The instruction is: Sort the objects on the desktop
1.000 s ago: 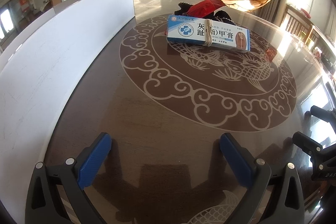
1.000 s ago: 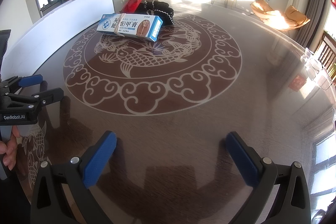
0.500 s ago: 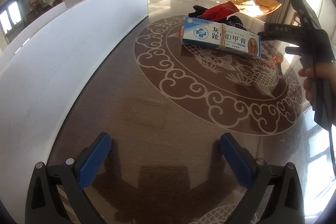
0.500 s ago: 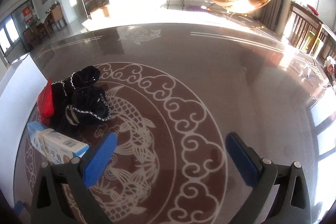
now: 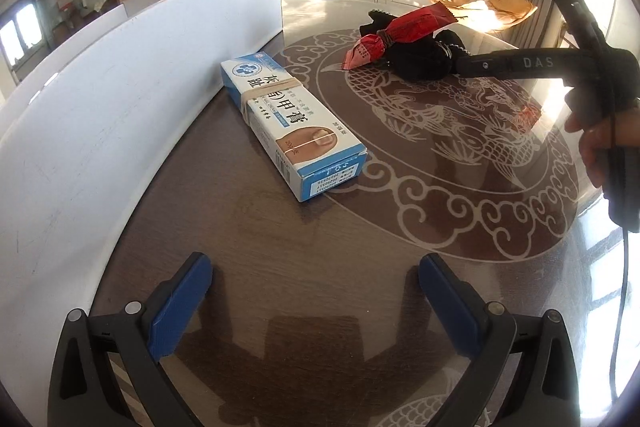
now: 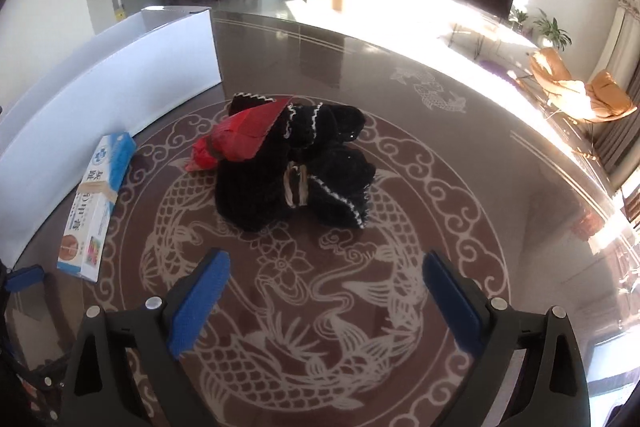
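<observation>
box (image 5: 289, 120): blue and white carton with a rubber band round it, lying flat on the table (image 5: 280, 247) just beside the white wall (image 5: 100, 107), around 11 o'clock from the left gripper. Big Chinese print, I can make out 灰趾(指)甲膏, plus a round blue logo and a toenail picture. Date stamp on the end flap is too small for me to read.
packet (image 6: 240, 139): red foil, crimped edge, tied off at one end. Lies on top of the black cloth, nothing on it I can read.
cloth (image 6: 296, 171): black knit bundle with white trim, mid-table on the dragon inlay, dead ahead at 12 o'clock of the right gripper, well apart from the tips.
left gripper (image 5: 316, 291): blue pads spread wide, nothing in between, over bare table.
right gripper (image 6: 324, 287): jaws wide but closing a bit, nothing between them. From the left camera its body reads "DAS", green light on top, hand (image 5: 604, 143) on the handle at 3 o'clock.
</observation>
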A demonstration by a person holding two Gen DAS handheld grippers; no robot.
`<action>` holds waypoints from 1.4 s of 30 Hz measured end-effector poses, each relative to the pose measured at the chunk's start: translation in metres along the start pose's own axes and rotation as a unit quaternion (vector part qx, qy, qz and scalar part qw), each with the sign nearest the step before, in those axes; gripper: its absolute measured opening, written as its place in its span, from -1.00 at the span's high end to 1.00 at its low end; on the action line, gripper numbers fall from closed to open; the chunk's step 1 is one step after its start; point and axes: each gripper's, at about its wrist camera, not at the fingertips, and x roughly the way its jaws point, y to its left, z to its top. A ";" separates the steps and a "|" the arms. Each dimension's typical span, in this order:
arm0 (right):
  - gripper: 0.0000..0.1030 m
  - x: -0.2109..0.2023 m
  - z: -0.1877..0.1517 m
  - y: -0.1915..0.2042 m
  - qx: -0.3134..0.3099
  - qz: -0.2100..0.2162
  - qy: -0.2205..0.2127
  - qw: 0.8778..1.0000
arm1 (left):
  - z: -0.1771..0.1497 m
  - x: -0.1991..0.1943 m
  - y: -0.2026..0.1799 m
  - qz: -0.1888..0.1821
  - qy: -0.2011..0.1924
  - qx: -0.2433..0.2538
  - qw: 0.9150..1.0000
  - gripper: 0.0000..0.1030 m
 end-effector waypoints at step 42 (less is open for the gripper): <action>-1.00 -0.078 -0.156 0.020 0.108 -0.055 0.014 0.992 | -0.003 0.000 -0.004 -0.001 0.000 0.002 1.000 -1.00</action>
